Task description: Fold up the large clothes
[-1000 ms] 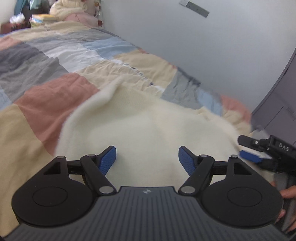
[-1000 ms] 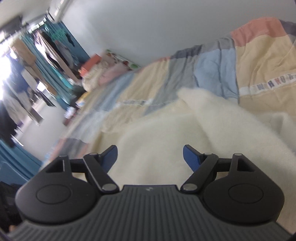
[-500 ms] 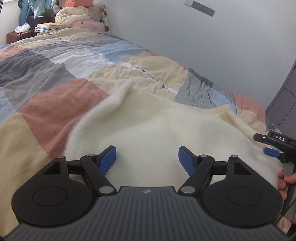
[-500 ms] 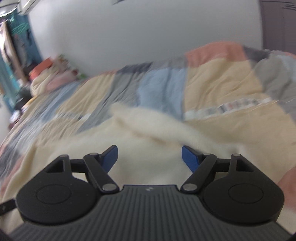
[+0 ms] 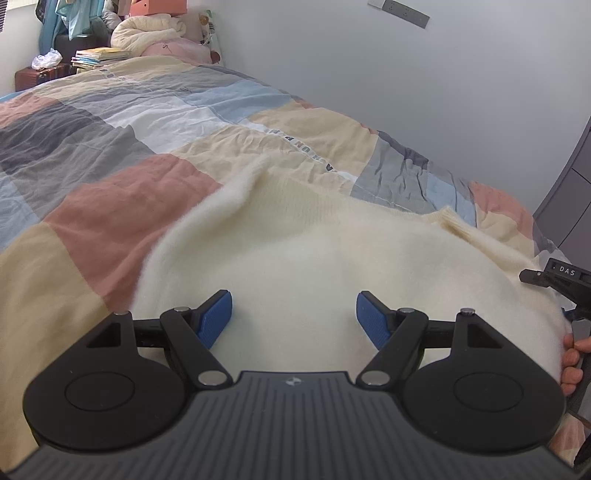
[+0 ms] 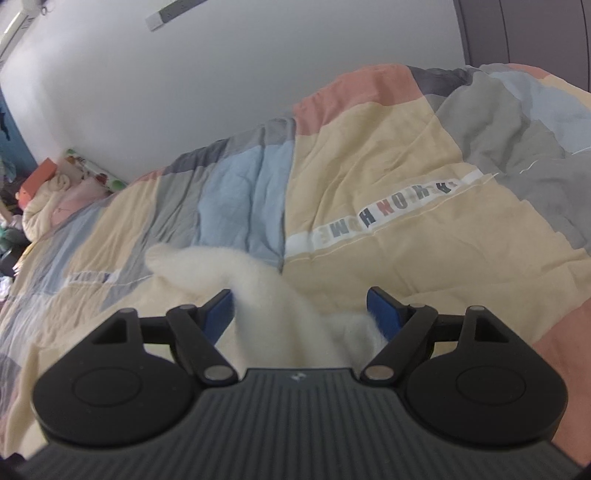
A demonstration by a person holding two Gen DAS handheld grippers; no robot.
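A fluffy cream sweater (image 5: 314, 258) lies spread on the patchwork quilt (image 5: 110, 147). My left gripper (image 5: 294, 314) hovers over its near part, open, with nothing pinched between the blue pads. At the right edge of the left wrist view, the right gripper (image 5: 561, 284) sits at the sweater's side, with a hand (image 5: 572, 362) below it. In the right wrist view, a narrow cream part of the sweater (image 6: 266, 295) runs between the blue pads of my right gripper (image 6: 298, 306). Its jaws are opening and stand wide; the pads do not squeeze the fabric.
The quilt (image 6: 406, 166) covers the bed up to a pale wall. A grey wardrobe (image 5: 569, 192) stands at the right. Rolled bedding (image 5: 147, 33) and stacked books (image 5: 99, 57) sit at the far end of the bed.
The right wrist view has swung from the room side towards the wall and quilt, and only a narrow piece of sweater now shows between its jaws. The left gripper has hardly moved.
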